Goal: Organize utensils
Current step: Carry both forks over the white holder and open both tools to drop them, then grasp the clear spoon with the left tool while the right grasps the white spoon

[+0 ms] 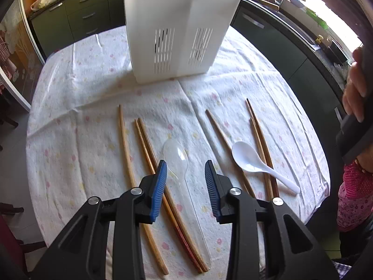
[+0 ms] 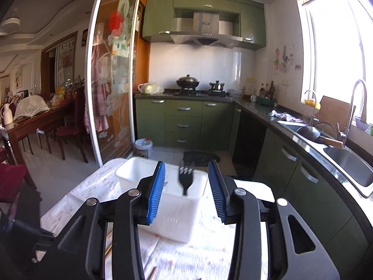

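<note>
Covering table, floral cloth point(image 1: 93, 107), green cabinets point(image 2: 184, 121)

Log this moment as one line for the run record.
left gripper: open over clear spoon | right gripper: open, black fork standing in white caddy | chopsticks, white spoon on table

A home kitchen. Ahead of the right gripper point(image 2: 186, 191) stand green cabinets point(image 2: 183, 124), a gas stove point(image 2: 200, 92) with a dark wok point(image 2: 188, 81) on it, and a steel range hood point(image 2: 205, 37) above. To its right a steel sink point(image 2: 354, 165) with a tall faucet point(image 2: 356, 102) sits under a bright window point(image 2: 338, 46). To its left, past a glass sliding door point(image 2: 112, 81), a dining room shows with a wooden dining table point(image 2: 42, 116) and chairs.
</note>
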Demonstrator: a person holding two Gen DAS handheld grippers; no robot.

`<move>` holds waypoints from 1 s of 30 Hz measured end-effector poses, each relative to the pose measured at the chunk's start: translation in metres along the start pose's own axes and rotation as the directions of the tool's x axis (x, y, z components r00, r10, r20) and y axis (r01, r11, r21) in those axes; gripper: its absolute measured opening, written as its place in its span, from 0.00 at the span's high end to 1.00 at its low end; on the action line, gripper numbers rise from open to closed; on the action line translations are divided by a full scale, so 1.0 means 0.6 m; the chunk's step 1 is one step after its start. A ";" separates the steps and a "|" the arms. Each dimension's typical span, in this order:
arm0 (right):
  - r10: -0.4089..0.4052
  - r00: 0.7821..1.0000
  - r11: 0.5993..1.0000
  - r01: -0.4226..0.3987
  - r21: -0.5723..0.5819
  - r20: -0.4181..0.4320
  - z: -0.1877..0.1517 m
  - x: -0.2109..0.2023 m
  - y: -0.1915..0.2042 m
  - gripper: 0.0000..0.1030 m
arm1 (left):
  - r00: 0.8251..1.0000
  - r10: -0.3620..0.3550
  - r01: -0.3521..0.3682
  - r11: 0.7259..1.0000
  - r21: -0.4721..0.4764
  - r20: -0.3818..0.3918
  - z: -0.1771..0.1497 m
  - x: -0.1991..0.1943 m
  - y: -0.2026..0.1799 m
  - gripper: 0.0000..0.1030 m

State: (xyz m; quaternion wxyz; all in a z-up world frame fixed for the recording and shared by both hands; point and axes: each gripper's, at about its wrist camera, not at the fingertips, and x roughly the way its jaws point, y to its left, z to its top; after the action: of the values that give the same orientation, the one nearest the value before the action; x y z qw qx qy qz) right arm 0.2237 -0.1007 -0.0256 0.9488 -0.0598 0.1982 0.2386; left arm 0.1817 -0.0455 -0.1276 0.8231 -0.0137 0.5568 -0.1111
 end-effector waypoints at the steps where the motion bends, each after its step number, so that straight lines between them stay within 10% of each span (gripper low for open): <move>1: 0.014 0.999 1.000 -0.015 -0.003 -0.029 -0.014 -0.011 0.001 0.63 | 1.000 0.001 -0.001 1.000 -0.001 -0.024 -0.004 0.008 -0.005 0.68; 15: 0.118 0.966 0.993 -0.119 0.007 -0.229 -0.092 -0.059 -0.005 0.60 | 0.989 0.027 -0.035 0.998 -0.057 -0.143 0.000 0.056 -0.011 0.68; 26: 0.094 0.719 0.882 -0.381 -0.277 -0.689 -0.226 -0.002 0.090 0.58 | 0.990 -0.005 -0.002 0.999 -0.048 -0.142 0.005 0.065 -0.013 0.91; 30: 0.043 0.688 0.878 -0.372 -0.302 -0.725 -0.256 0.020 0.097 0.64 | 0.992 0.000 -0.004 0.999 -0.035 -0.125 0.000 0.048 -0.009 0.91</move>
State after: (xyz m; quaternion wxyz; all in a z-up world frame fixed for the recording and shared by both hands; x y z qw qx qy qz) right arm 0.1524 -0.0763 -0.1718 0.7310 -0.3275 0.4900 0.3439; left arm 0.1908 -0.0565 -0.1530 0.7865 -0.0207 0.6089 -0.1010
